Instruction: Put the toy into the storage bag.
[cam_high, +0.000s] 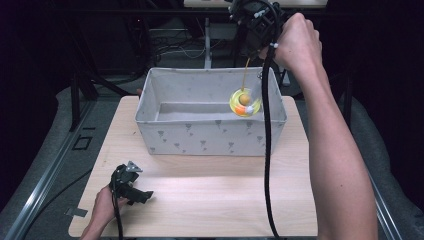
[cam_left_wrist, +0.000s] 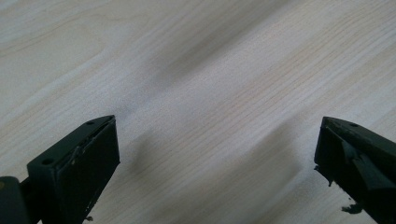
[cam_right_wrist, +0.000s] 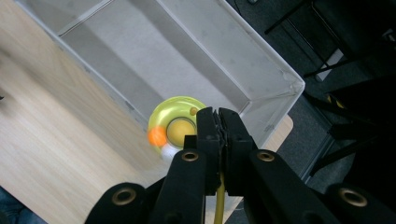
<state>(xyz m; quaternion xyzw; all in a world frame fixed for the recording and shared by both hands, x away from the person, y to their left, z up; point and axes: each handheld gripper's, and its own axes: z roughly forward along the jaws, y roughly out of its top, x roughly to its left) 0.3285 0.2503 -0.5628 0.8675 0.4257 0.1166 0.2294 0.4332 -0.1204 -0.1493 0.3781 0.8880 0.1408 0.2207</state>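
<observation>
Dangling yellow ring toy (cam_high: 244, 102) over fabric bin (cam_high: 200, 137), right hand-held gripper (cam_right_wrist: 217, 122) clamping its cord, left hand-held gripper (cam_left_wrist: 217, 154) open

Lab or recording workspace, not a home. Pale wood counter (cam_high: 210, 200) stands alone on grey carpet. Behind the counter: dark metal stand legs (cam_high: 77, 95) and loose cables (cam_high: 175, 47) on the floor. Surroundings beyond it dark, counter brightly lit.

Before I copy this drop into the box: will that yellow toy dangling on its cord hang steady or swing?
Probably swing: the yellow toy hangs free over the fabric box on a thin cord pinched in the right gripper. It looks light, since the cord hangs only roughly straight. The cord seems floppy, so it likely gives little control.
</observation>
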